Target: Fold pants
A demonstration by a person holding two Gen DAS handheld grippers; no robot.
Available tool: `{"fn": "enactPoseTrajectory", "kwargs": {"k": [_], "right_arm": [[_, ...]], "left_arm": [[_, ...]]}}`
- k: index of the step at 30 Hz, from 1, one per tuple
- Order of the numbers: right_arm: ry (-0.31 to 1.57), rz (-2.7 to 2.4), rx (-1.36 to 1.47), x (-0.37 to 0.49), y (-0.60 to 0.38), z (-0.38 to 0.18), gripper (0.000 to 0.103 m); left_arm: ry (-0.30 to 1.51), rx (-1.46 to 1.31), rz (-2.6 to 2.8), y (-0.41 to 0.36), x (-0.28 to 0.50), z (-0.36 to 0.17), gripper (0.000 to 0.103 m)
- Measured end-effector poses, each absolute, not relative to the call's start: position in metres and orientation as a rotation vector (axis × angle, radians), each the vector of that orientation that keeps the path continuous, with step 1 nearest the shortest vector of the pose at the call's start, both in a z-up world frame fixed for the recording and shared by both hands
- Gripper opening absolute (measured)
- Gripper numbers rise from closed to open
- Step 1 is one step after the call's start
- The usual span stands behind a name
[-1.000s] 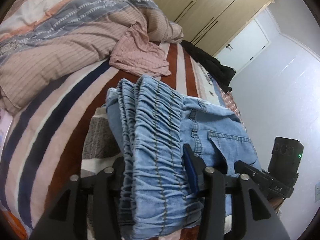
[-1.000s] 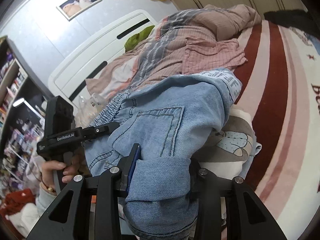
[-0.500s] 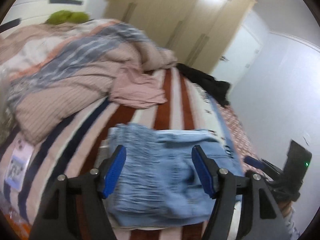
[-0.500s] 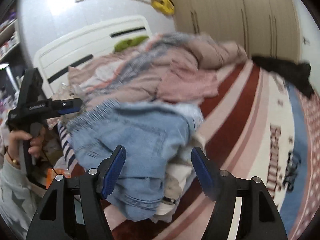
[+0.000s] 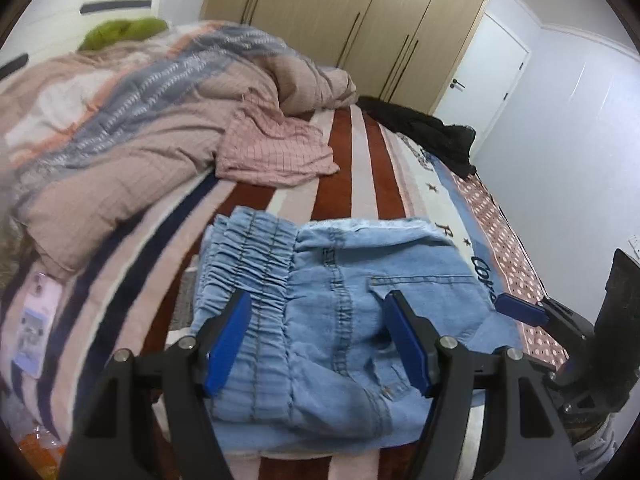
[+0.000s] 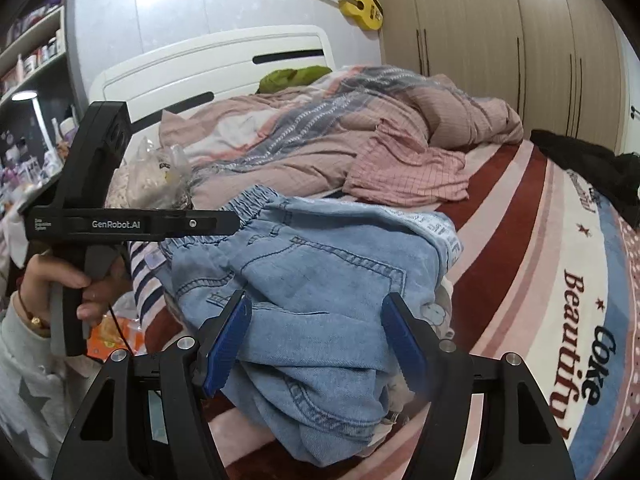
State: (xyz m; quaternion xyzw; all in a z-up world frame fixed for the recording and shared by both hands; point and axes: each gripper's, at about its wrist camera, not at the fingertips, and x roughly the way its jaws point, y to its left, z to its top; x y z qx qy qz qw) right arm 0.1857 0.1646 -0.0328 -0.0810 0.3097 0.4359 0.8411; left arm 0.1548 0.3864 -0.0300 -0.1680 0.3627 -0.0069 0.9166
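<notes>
The light blue denim pants [image 5: 332, 300] lie folded into a thick bundle on the striped bed, elastic waistband to the left in the left wrist view. They also show in the right wrist view [image 6: 320, 272], resting on other folded clothes. My left gripper [image 5: 318, 316] is open and empty above the bundle. My right gripper [image 6: 316, 320] is open and empty above the bundle's near side. The left gripper appears in the right wrist view [image 6: 228, 222], and the right gripper in the left wrist view [image 5: 520, 308].
A pink checked garment [image 5: 276, 152] and a rumpled pink and grey duvet [image 5: 132, 120] lie further up the bed. A black garment [image 5: 428, 128] lies near the far edge. A phone [image 5: 36, 320] lies at the left. Wardrobes [image 6: 500, 40] stand behind.
Both grippers were shut on the pants a second ago. They have opened, let the bundle drop on the bed and pulled back from it.
</notes>
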Motion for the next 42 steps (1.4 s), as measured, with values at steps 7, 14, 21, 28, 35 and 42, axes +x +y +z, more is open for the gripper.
{"fn": "enactPoseTrajectory", "kwargs": {"k": [7,14,21,28,35,42], "right_arm": [[0.541,0.863,-0.2,0.142,0.118,-0.009,0.07],[0.347,0.713,-0.189,0.081,0.03,0.026,0.101],[0.217,0.576,-0.179,0.024,-0.05,0.048,0.103],[0.14,0.441,-0.152,-0.018,-0.12,0.033,0.103],[0.13,0.354,-0.108,-0.038,-0.157,0.012,0.103],[0.117,0.332,-0.094,-0.049,-0.166,0.009,0.103]], "left_arm": [[0.59,-0.257,0.06,0.338,0.1,0.005,0.079],[0.363,-0.159,0.079,0.242,0.043,0.049,0.093],[0.199,-0.1,0.098,0.163,0.0,0.066,0.102],[0.146,-0.093,0.118,0.115,-0.027,0.043,0.102],[0.181,-0.04,0.083,0.078,-0.031,0.022,0.102],[0.207,-0.047,0.074,0.068,-0.037,0.014,0.102]]}}
